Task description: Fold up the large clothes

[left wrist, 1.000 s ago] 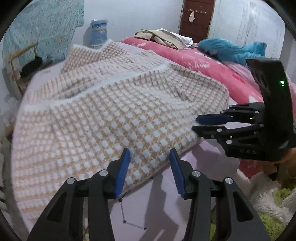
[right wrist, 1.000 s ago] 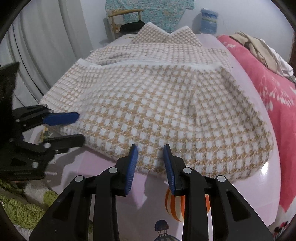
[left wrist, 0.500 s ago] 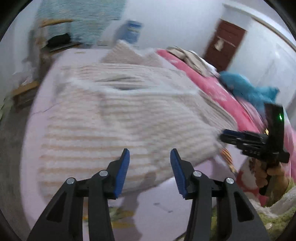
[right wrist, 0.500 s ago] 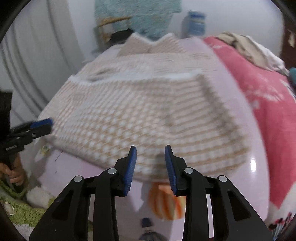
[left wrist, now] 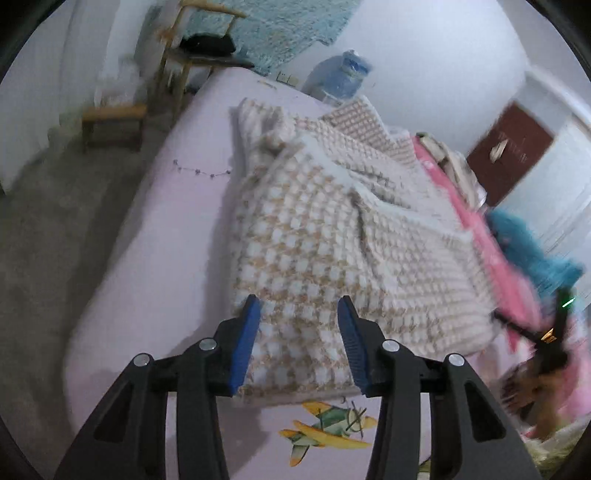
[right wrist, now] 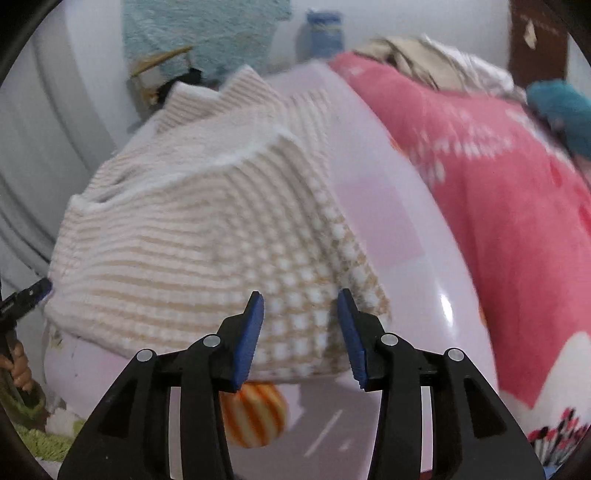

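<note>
Both grippers poised at the near hem of the beige-and-white checked knit garment (left wrist: 332, 236), ready to grasp.
Left gripper (left wrist: 297, 341) and right gripper (right wrist: 301, 334) gape, apparently holding nothing; next, pinch both corners.

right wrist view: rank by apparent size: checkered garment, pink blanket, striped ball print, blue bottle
1. checkered garment and pink blanket: similar, no clear order
2. striped ball print, partly behind a finger, close to the camera
3. blue bottle, far off
</note>
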`<move>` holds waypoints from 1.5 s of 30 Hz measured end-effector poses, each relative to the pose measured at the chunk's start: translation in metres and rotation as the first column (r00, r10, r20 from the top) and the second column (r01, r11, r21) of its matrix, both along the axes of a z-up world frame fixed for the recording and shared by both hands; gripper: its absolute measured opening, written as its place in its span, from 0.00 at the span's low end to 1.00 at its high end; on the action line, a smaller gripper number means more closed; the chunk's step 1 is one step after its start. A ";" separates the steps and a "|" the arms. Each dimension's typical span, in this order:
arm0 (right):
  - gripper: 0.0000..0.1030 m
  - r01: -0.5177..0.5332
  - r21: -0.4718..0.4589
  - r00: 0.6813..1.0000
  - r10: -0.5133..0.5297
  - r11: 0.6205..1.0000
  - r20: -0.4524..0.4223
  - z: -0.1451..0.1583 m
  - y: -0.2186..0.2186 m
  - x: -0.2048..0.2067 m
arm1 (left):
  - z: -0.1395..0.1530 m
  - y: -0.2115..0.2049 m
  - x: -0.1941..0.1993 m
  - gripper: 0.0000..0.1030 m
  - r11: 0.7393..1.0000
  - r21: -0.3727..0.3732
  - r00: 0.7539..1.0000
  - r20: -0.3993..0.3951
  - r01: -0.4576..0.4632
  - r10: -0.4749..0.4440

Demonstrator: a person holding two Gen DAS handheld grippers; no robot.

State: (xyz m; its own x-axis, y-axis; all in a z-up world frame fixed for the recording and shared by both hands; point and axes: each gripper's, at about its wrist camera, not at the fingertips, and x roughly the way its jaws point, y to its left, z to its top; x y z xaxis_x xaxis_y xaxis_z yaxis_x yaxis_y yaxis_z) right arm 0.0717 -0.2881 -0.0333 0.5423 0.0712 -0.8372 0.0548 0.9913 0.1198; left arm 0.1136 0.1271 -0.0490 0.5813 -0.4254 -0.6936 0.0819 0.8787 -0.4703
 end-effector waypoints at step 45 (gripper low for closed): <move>0.76 -0.236 0.067 0.969 0.229 0.969 0.093 0.046 0.092 0.154 | 0.063 -0.120 0.160 0.75 0.931 0.345 0.990 0.028 0.118 -0.136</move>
State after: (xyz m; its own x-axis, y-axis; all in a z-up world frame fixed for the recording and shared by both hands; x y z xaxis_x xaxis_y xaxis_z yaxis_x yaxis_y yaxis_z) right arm 0.2255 -0.1963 0.0125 0.5716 0.2664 -0.7761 -0.1895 0.9631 0.1910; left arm 0.2731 0.0071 0.0141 0.5759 -0.2399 -0.7815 0.2189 0.9663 -0.1353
